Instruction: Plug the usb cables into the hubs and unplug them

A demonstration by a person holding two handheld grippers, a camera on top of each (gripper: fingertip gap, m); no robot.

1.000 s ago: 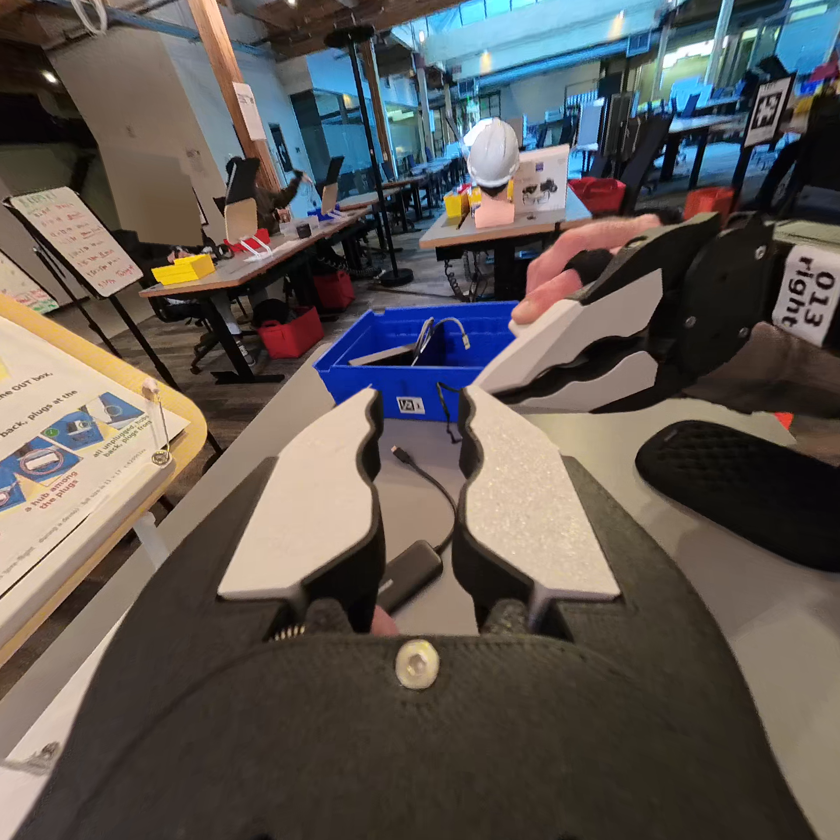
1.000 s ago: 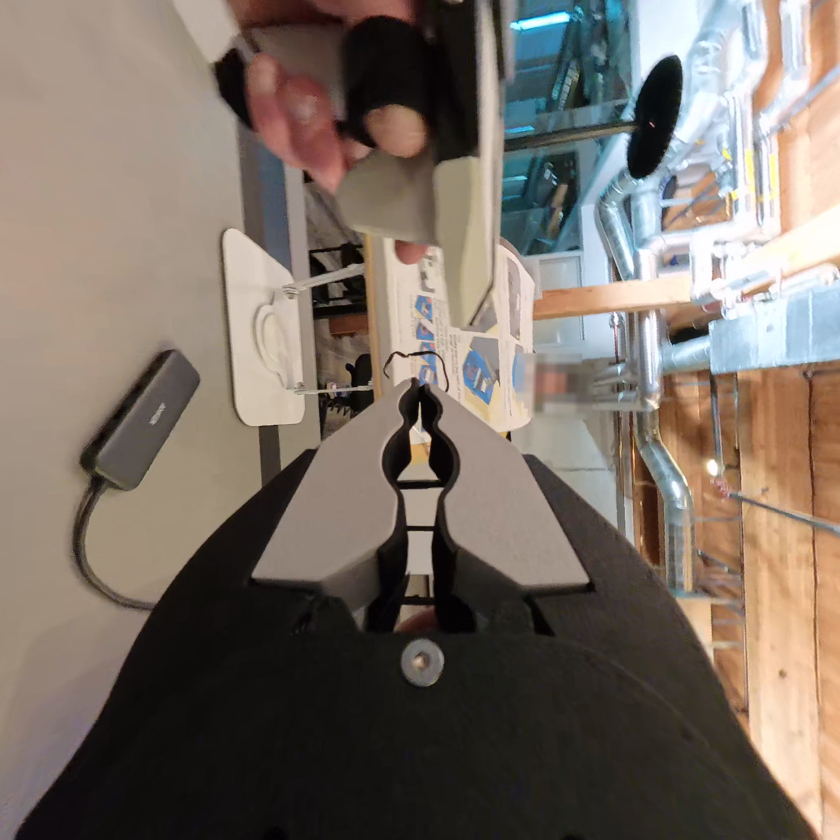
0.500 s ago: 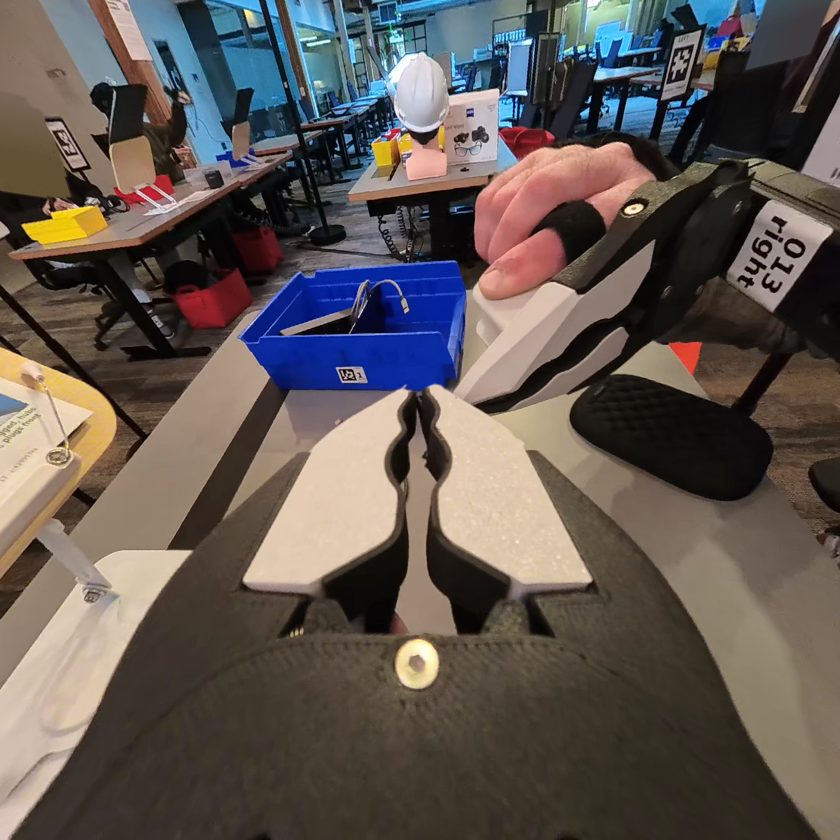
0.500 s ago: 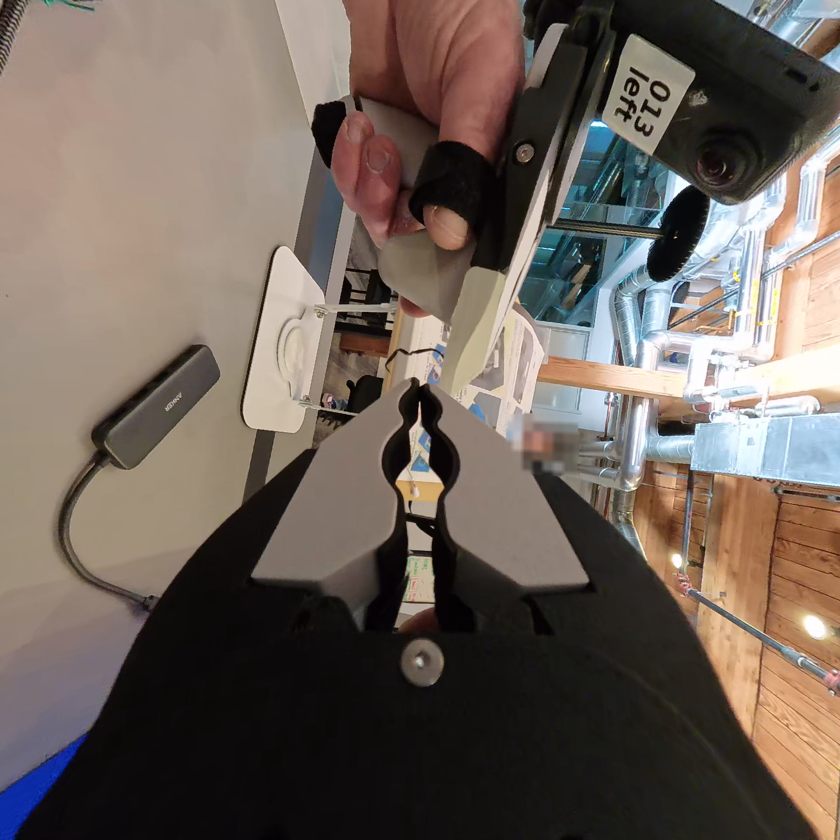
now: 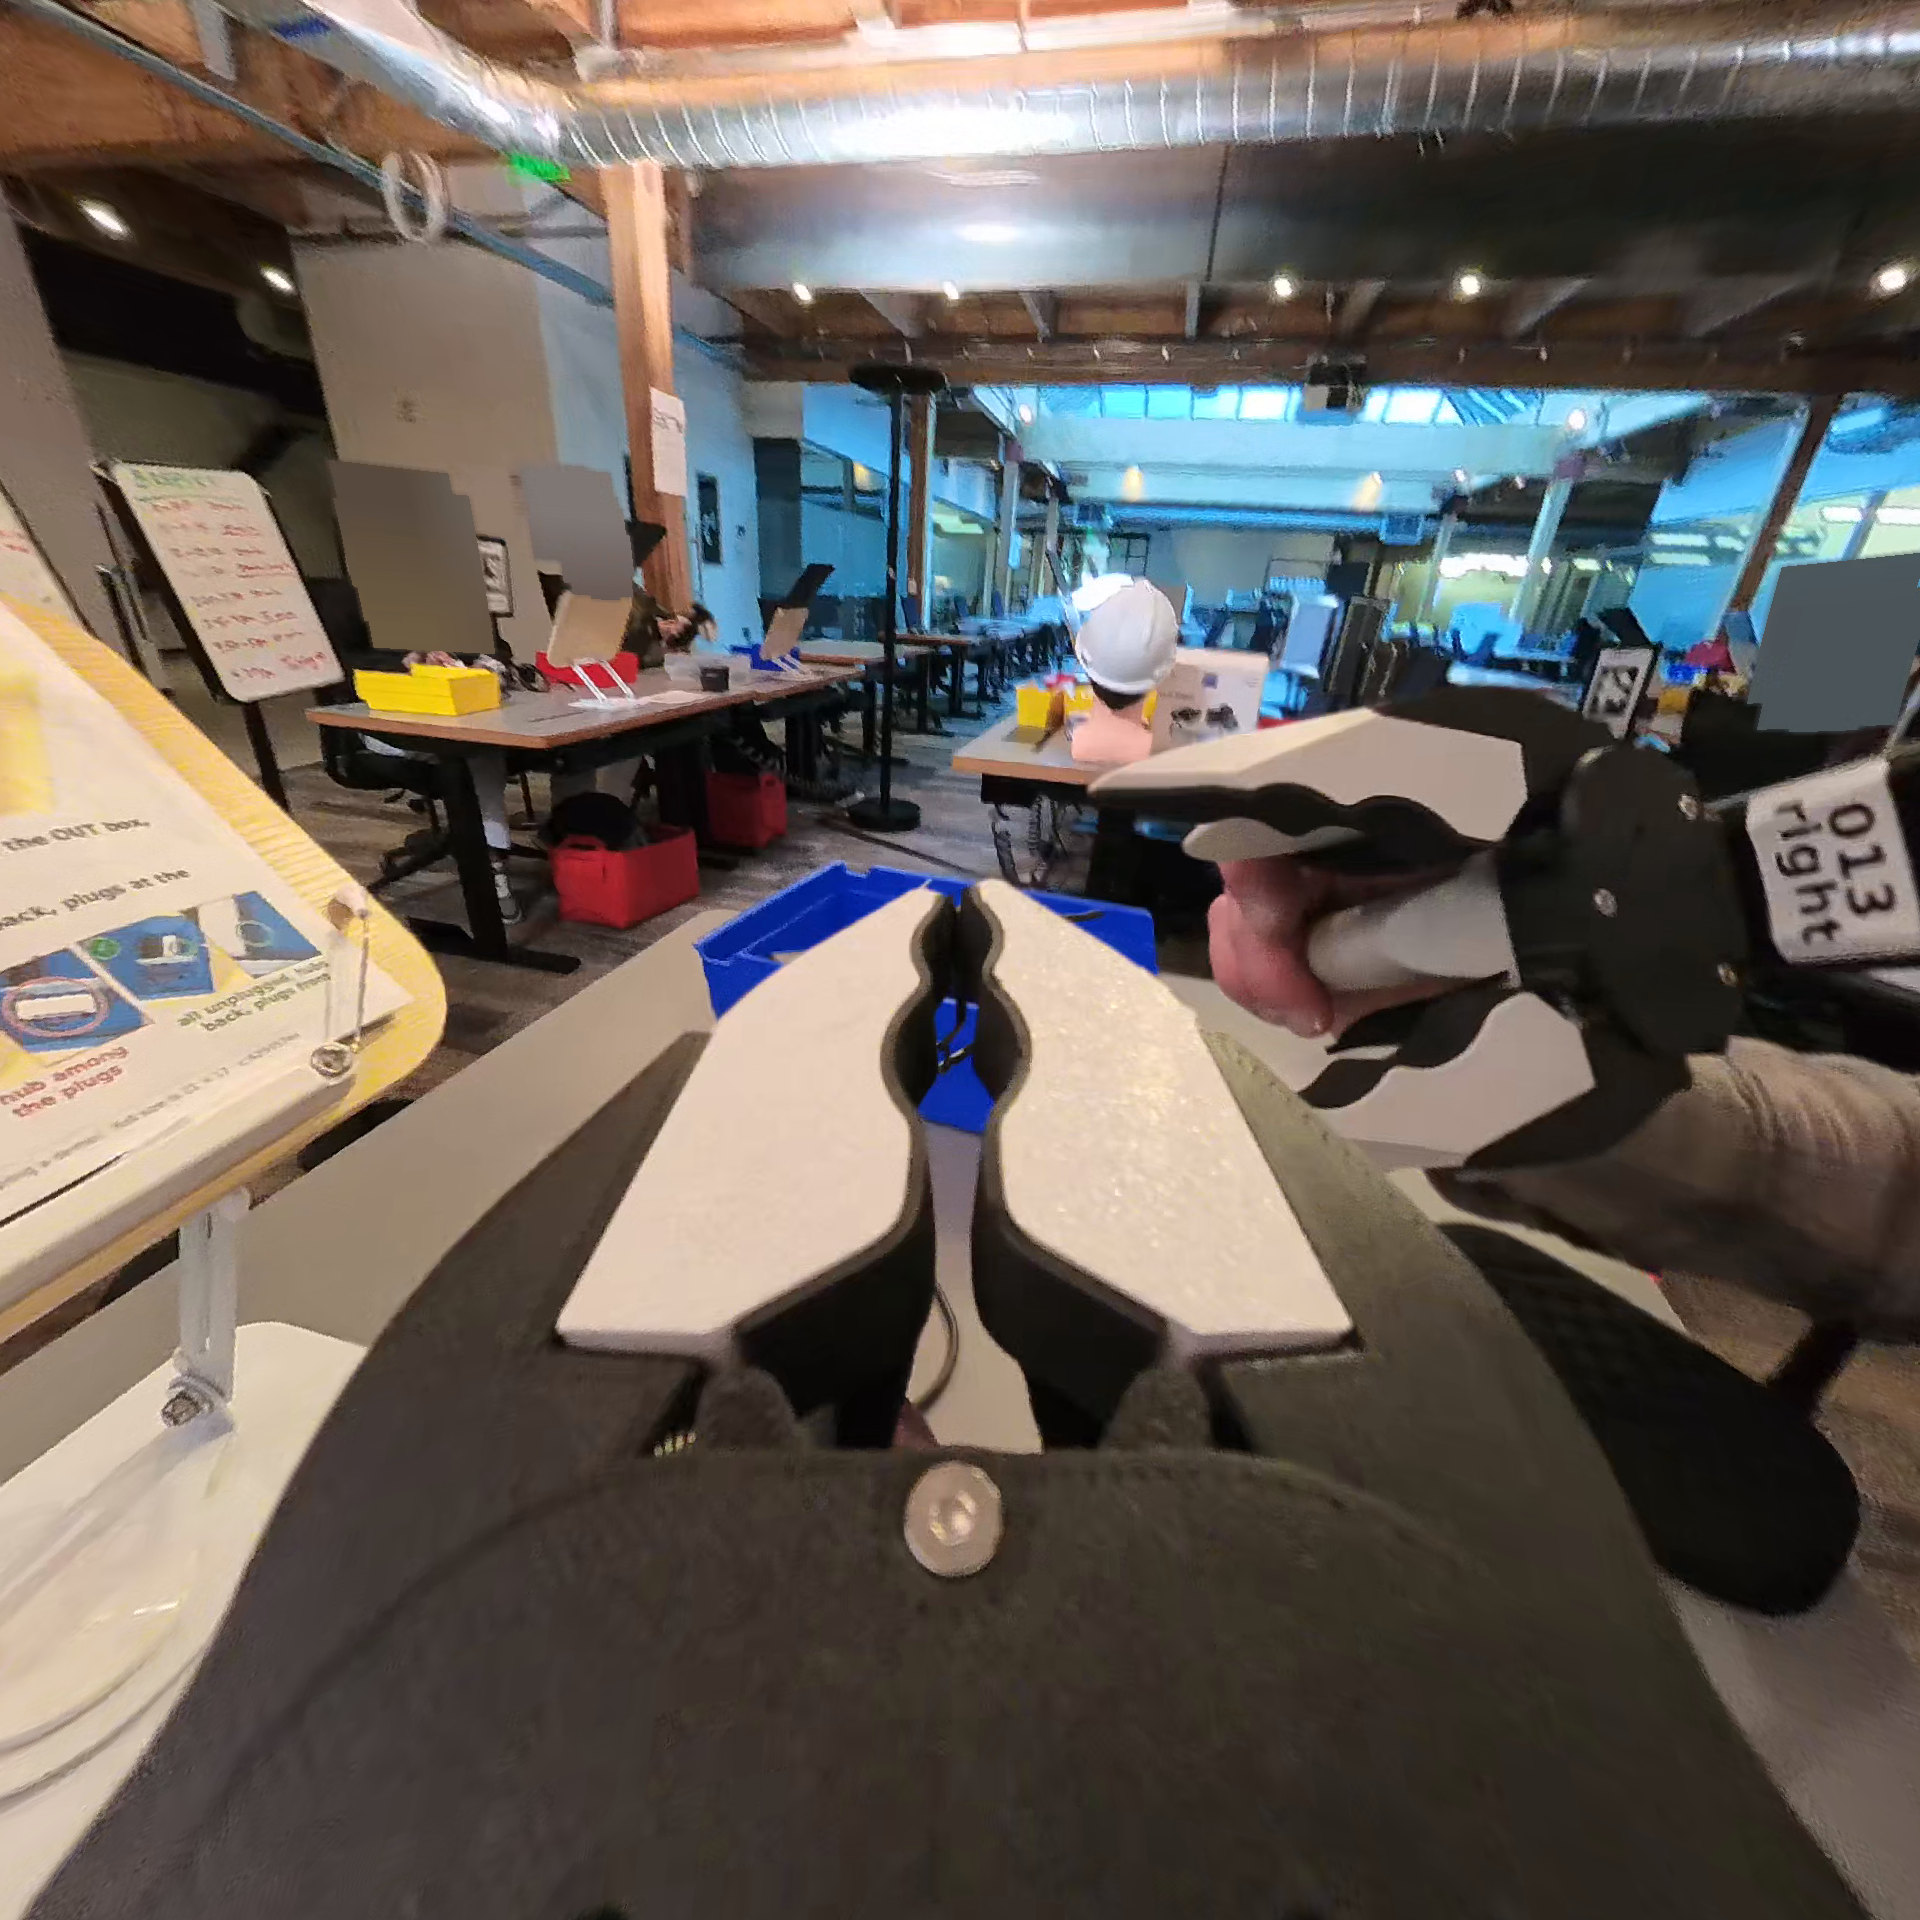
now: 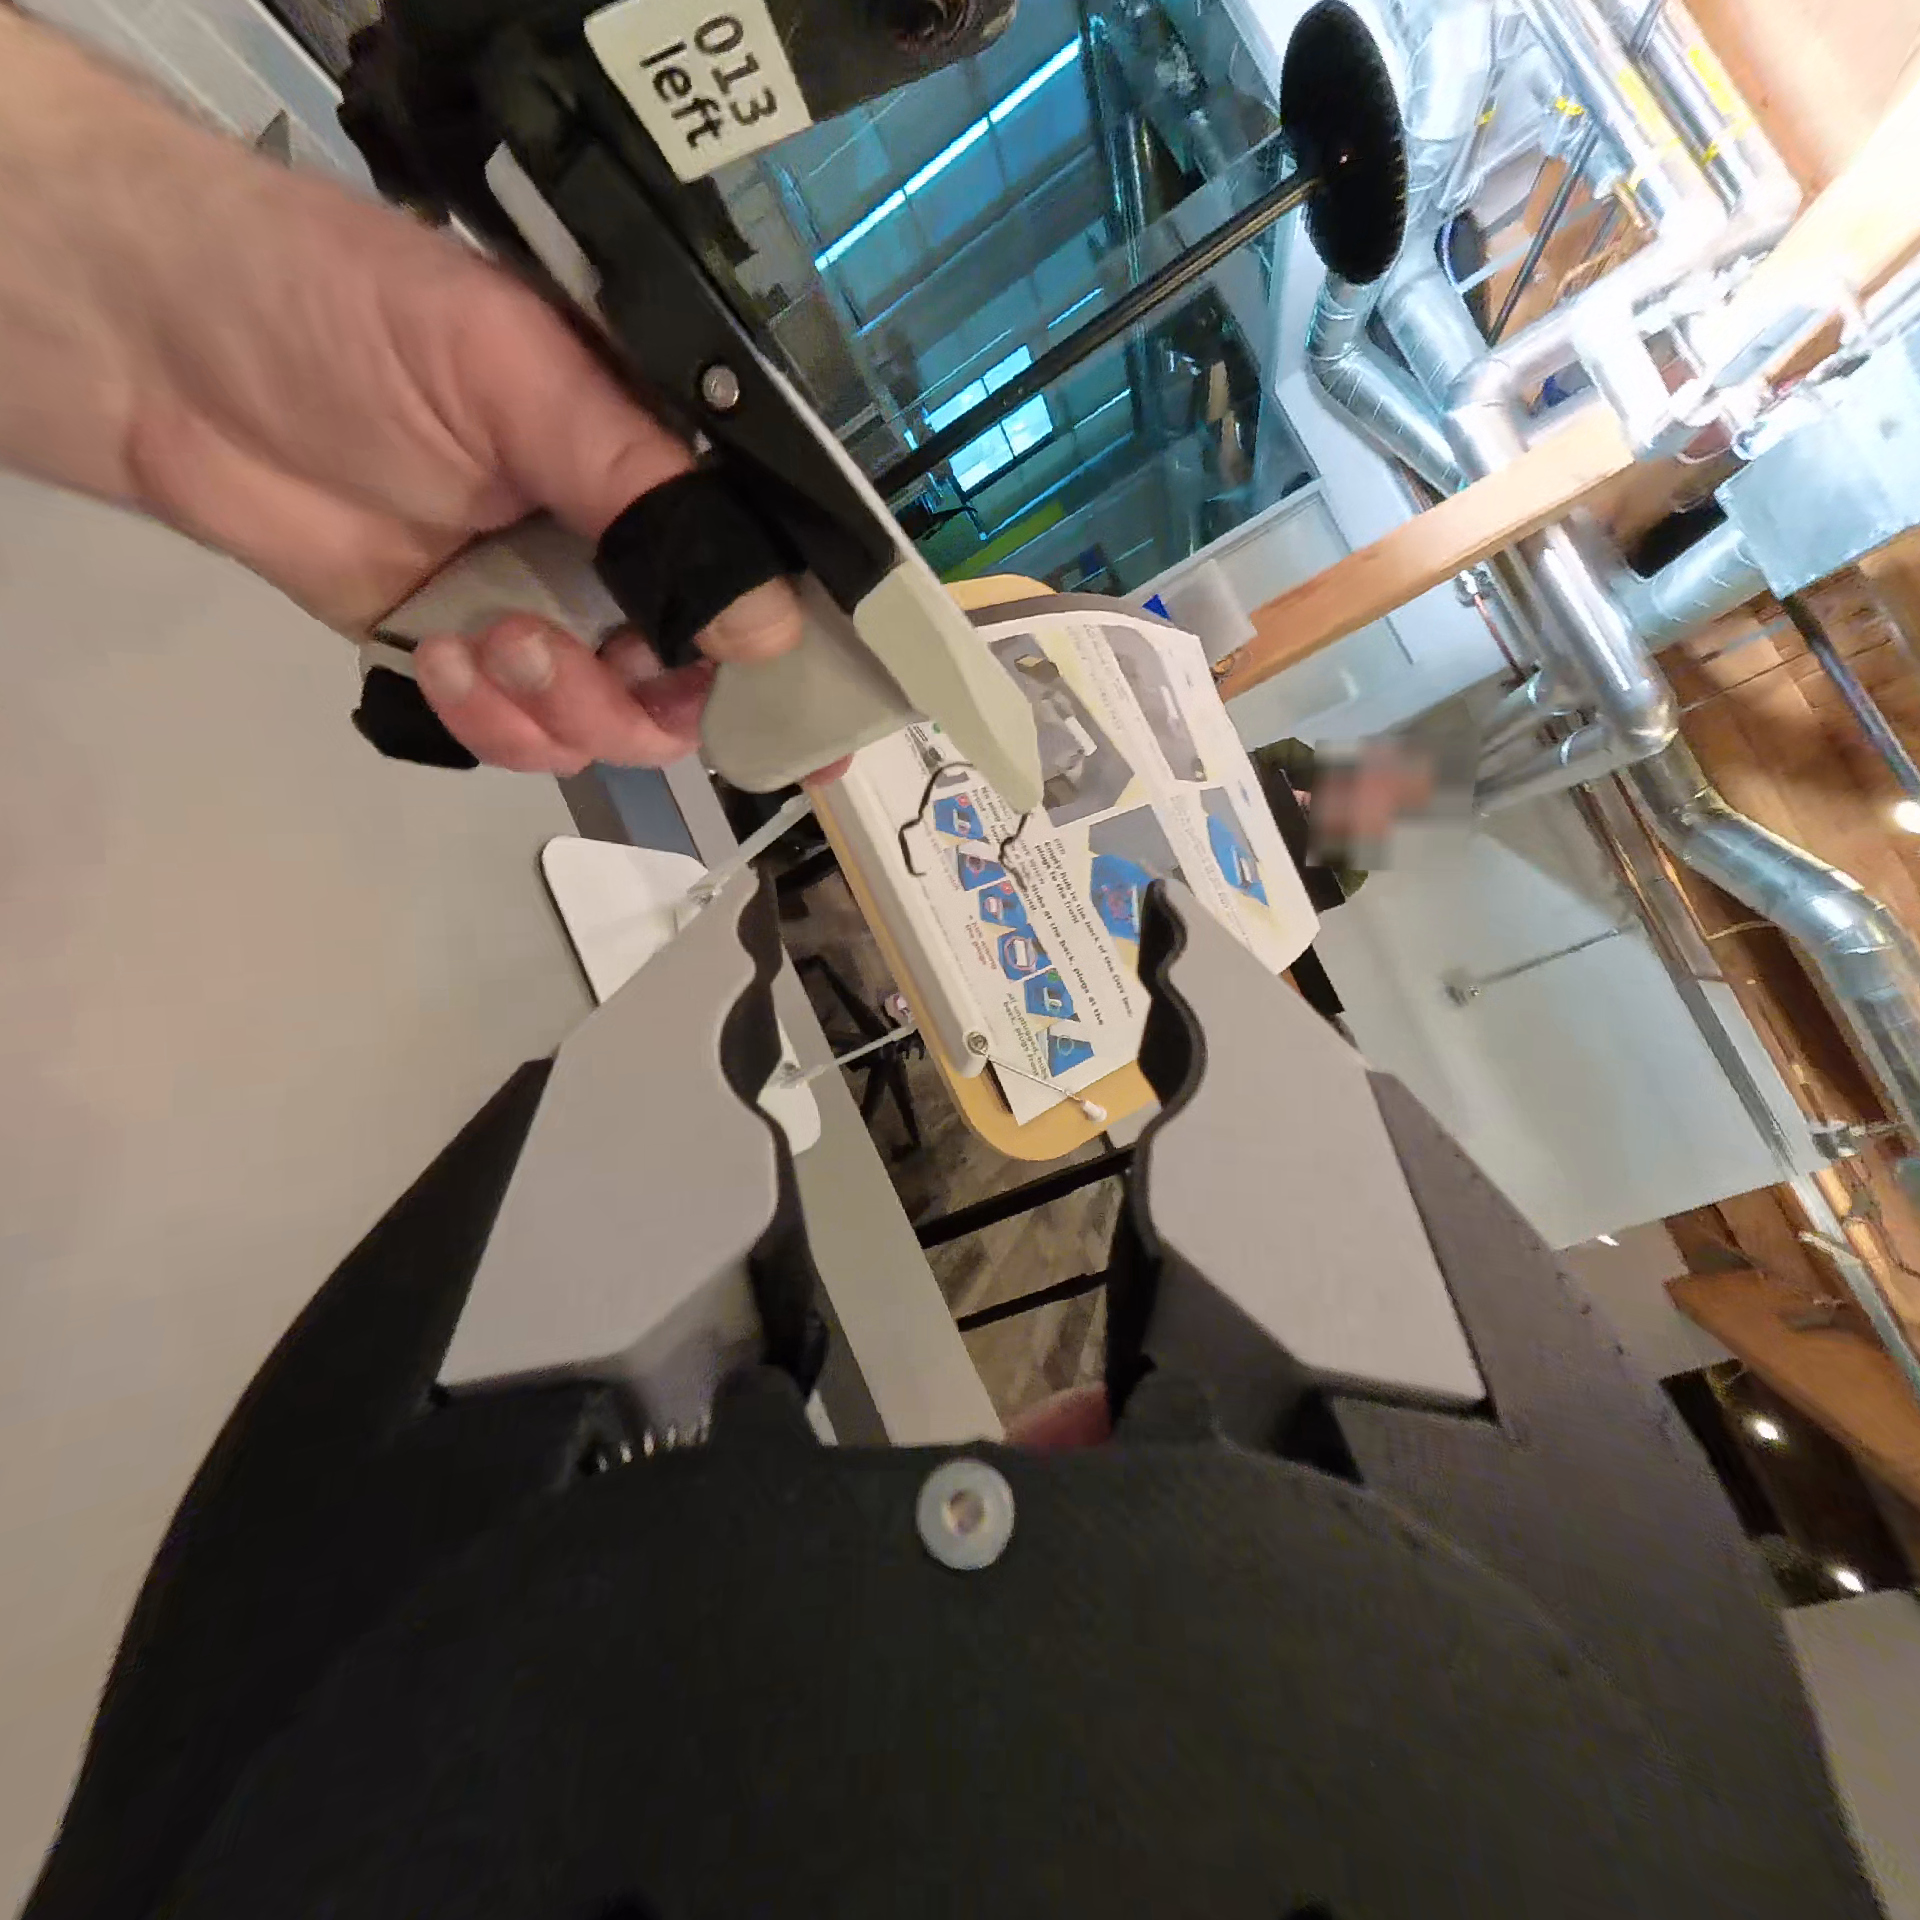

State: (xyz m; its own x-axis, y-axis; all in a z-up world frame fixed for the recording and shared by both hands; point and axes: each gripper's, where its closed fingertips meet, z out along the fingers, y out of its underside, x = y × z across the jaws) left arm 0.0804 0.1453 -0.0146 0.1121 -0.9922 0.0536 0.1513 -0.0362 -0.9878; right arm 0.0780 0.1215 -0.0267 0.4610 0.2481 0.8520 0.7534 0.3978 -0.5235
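Grippers over grey worktop [image 5: 582, 1049]: left gripper [image 5: 961, 909] pinched closed on thin black cable [image 6: 961, 821], right gripper [image 6: 951, 904] spread wide and empty, white printed stickers on both, blue bin [image 5: 769, 951] behind.

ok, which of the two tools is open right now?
The right tool: its fingers stand clearly apart. The left tool has its fingertips pressed together.
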